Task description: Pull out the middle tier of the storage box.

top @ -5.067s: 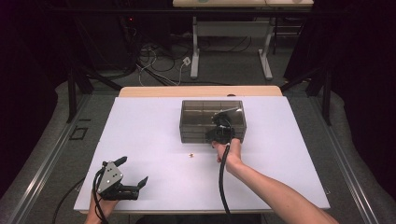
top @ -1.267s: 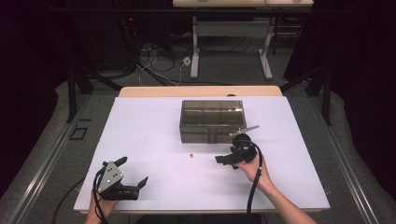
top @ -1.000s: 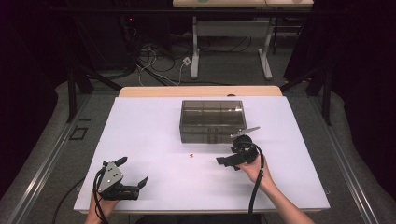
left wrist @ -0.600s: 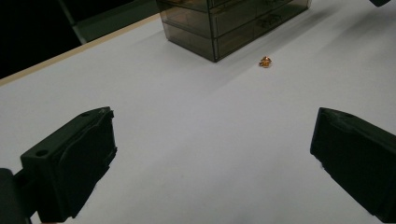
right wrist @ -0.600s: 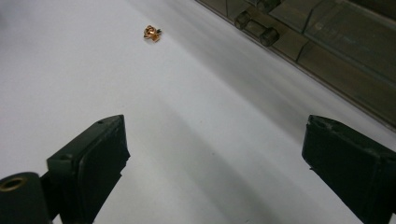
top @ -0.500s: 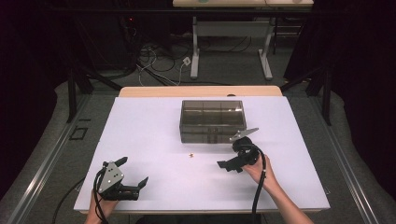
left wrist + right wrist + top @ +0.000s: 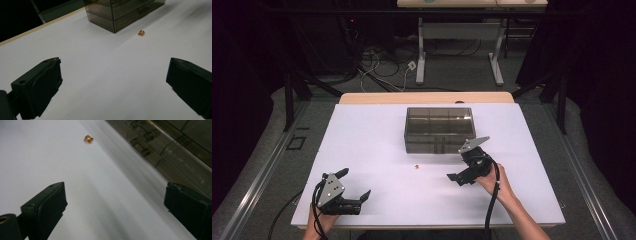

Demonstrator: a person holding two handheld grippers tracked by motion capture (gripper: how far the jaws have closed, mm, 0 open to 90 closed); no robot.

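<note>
Gold is the colour of the small piece you are working toward: a tiny, knobbly, shiny bit of metal, orange-gold, too small for its exact form to be made out. In the high view it lies alone on the white surface just left of the frame's centre, a little below the front wall of the smoky, see-through drawer box and clear of it. In your right gripper view the piece sits in the upper left of the frame, far ahead of the fingers and touching nothing but the surface; the drawer box with its small pull handles runs down the upper right. In your left gripper view the piece lies in the upper middle, just right of the box's near corner.

Your right gripper is low over the surface at the lower right of centre in the high view, right of the piece and well apart from it. Its fingers have just been opening and now stand spread wide with only bare surface between them. Your left gripper rests near the lower left edge of the surface, far from the piece, its fingers likewise spread wide and holding nothing.
</note>
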